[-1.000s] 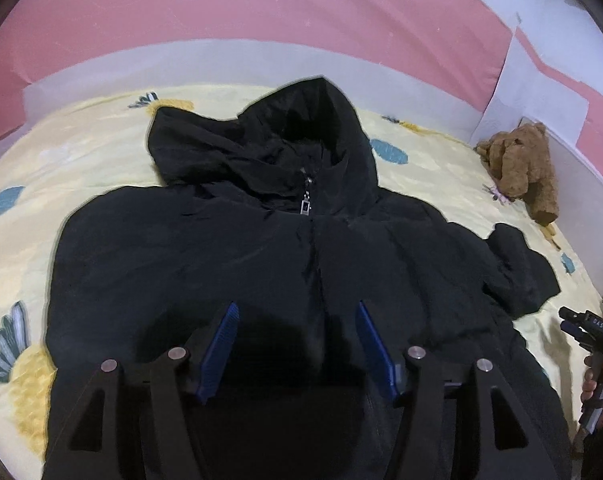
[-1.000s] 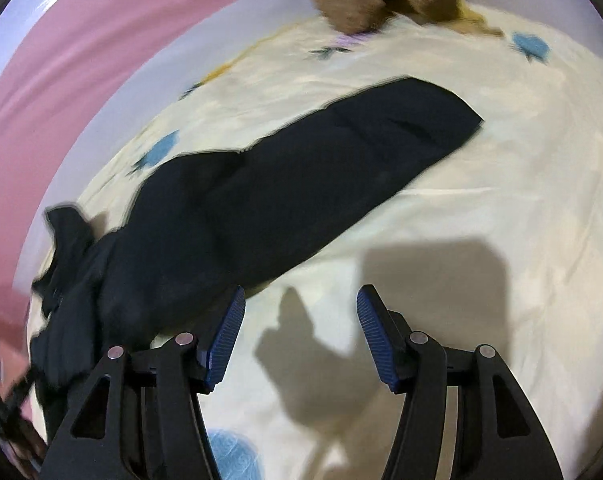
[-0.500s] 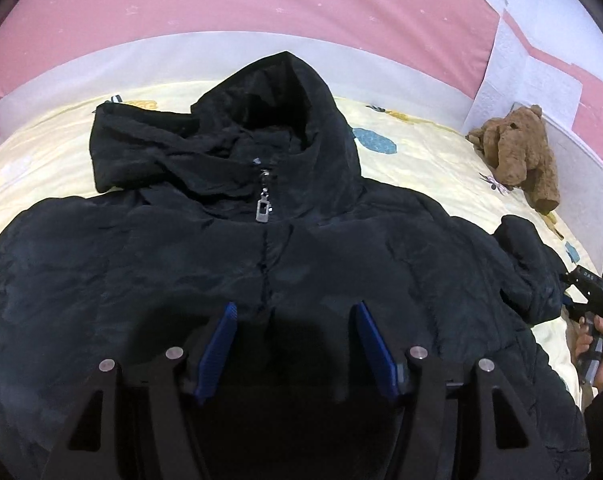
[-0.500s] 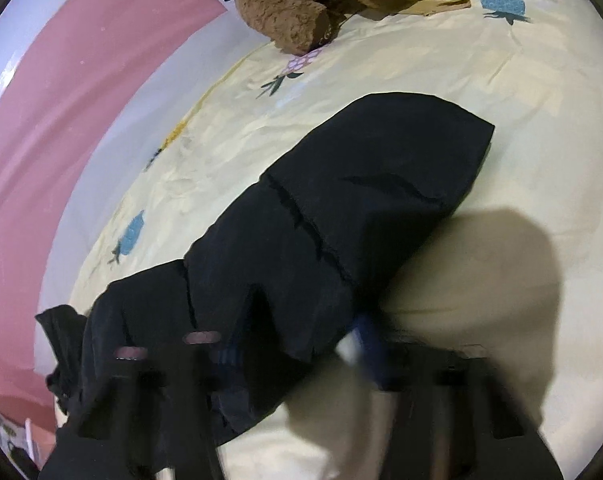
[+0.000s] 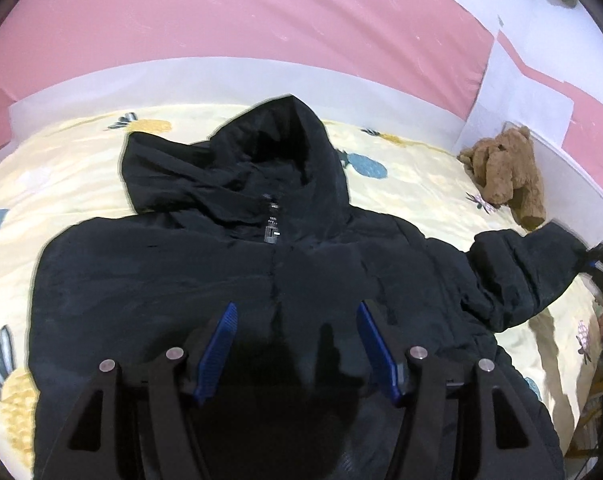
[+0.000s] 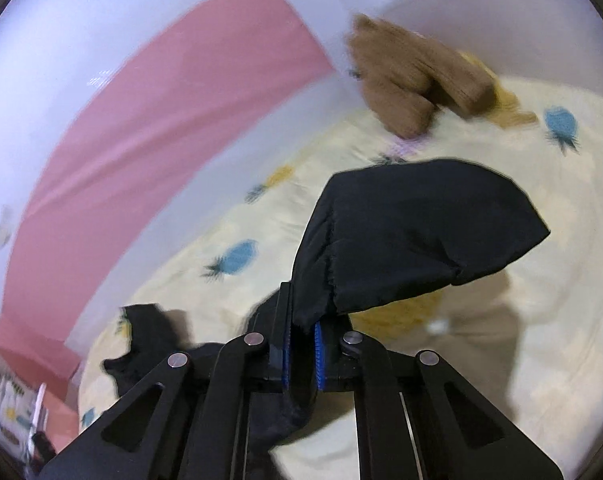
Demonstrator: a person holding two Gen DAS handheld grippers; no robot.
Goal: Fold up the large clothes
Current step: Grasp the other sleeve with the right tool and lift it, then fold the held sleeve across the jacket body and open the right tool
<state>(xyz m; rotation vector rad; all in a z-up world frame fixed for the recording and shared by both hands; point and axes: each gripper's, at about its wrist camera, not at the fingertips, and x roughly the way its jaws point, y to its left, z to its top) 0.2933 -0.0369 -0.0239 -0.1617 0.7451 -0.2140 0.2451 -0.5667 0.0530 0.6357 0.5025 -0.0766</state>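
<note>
The black jacket (image 5: 229, 280) lies front-up on the bed (image 5: 41, 176), hood toward twelve o'clock. Its sleeve (image 6: 413, 236), out at three o'clock, is pinched in the right gripper (image 6: 301, 356) and held above the sheet. The left gripper (image 5: 297, 352) hovers half-open and empty over the chest.

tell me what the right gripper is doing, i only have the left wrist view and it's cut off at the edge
Observer: The right gripper is shut on the black sleeve, pinching it near the cuff.
Operator: is the sleeve off the bed
Observer: Its end is lifted above the yellow sheet, with its shadow underneath.
Operator: anything close to it over there
Observer: The brown teddy bear lies beyond the cuff, not touching it.
Operator: and my left gripper
Observer: The left gripper is open over the jacket's front, gripping nothing.
</note>
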